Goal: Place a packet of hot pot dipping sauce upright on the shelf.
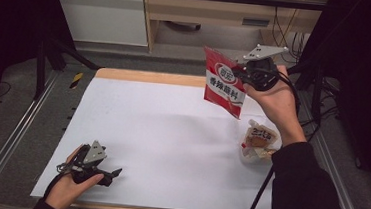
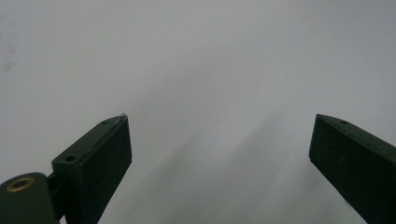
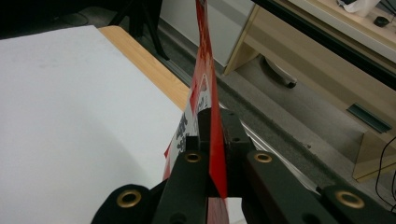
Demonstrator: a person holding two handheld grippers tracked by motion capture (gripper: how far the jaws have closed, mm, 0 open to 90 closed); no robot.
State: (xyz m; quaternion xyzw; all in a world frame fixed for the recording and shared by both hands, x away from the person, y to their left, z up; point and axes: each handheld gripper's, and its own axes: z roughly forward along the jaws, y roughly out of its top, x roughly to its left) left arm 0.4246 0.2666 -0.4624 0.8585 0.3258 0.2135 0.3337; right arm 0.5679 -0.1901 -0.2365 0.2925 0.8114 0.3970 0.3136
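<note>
A: What's in hand?
B: A flat red plastic seasoning packet (image 1: 224,82) with a white label band, held up in the air over the counter's (image 1: 161,137) 1 o'clock corner.
A: Its pose?
B: Hanging tilted, lower corner pointing down, edge-on in the right gripper view (image 3: 208,84).

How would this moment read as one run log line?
right claw: shut on red packet, lifted | left claw: open on table | snack bag: lying right
</note>
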